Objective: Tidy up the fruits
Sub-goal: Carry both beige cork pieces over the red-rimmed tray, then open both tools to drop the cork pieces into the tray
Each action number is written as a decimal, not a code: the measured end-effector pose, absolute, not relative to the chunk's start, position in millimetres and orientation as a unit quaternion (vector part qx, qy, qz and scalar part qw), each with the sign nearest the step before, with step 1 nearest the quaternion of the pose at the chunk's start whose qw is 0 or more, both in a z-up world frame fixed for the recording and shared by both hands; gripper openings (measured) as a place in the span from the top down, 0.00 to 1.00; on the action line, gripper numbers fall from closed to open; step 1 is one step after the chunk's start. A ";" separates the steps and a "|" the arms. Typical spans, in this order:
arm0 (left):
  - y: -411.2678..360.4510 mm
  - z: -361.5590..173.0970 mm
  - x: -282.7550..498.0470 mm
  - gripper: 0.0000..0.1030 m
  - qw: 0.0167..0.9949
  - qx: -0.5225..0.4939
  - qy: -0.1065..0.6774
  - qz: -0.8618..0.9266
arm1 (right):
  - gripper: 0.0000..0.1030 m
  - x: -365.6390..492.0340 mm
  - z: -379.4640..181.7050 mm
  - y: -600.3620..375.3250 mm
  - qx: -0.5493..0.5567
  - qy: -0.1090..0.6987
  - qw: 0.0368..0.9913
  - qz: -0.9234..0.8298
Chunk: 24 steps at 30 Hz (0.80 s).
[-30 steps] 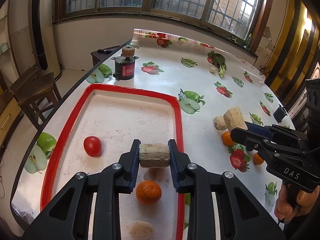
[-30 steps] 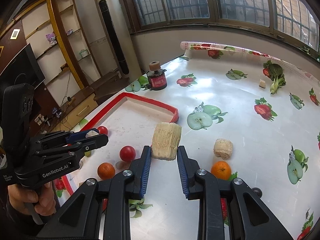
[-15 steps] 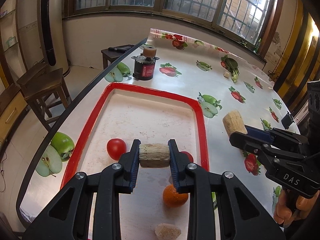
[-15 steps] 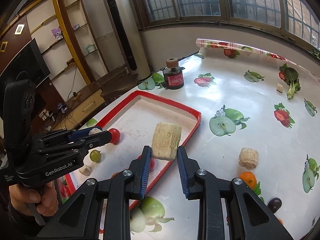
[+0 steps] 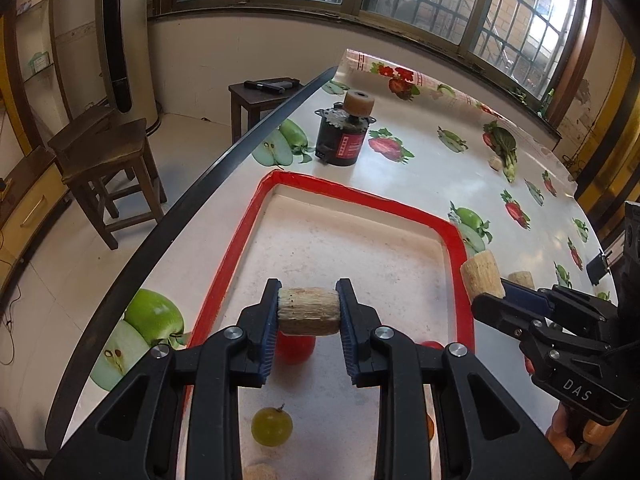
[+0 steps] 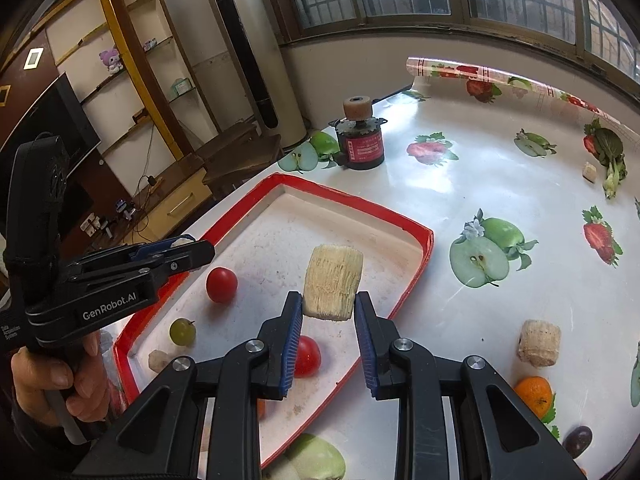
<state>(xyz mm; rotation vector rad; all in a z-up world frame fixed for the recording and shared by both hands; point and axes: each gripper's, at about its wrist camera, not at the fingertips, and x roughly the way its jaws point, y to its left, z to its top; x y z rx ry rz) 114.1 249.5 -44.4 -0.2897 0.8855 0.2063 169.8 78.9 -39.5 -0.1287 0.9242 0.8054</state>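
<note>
Red rim, white floor: that tray (image 5: 460, 240) sits by the near edge of a table (image 6: 500, 184) dressed in a glossy fruit-print cloth, and both grippers are over it right now. Left gripper (image 5: 308, 312) is clamped on a tan corn piece (image 5: 308, 311), lying crosswise between the blue pads, held up off the tray floor. Right gripper (image 6: 328, 308) has its own corn chunk (image 6: 333, 282), paler yellow, standing nearly upright, pinched at its lower end only, most of it poking up past the fingertips. From the left camera that same chunk (image 5: 482, 274) hangs right over the tray's right rim.

Down in the tray: a tomato (image 6: 221, 284) towards the left side, a second tomato (image 6: 308, 356) half hidden behind the right gripper's left finger, and a green grape (image 6: 183, 332) nearer the front corner. A small pale lump (image 6: 159, 360) lies just beside the grape, can't say what it is. A sliver of orange peeks out under the grippers too.

Out on the cloth, right of the tray, a third corn piece (image 6: 538, 343) stands alone, with an orange (image 6: 534, 396) just in front of it and a dark plum (image 6: 578, 442) closer still. Well back, beyond the tray's far rim, a small black motor (image 6: 362, 144) with a red label, capped by a tan roller. Far right, a leafy green (image 6: 612, 156) with a small pale cube (image 6: 589, 171) beside it.

A hand (image 6: 56, 380) wraps the left gripper's handle.
</note>
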 end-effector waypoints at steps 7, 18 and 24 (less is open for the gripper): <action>250.9 -60.6 139.2 0.76 0.879 -0.131 0.446 0.105 | 0.74 183.1 -56.3 95.2 -0.066 0.452 0.805 0.379; 253.9 -90.5 155.4 0.76 0.861 -0.129 0.481 0.106 | 0.74 193.7 -84.3 111.7 -0.091 0.479 0.787 0.379; 253.6 -89.4 152.0 0.74 0.862 -0.124 0.479 0.112 | 0.72 195.7 -89.8 113.5 -0.095 0.482 0.786 0.377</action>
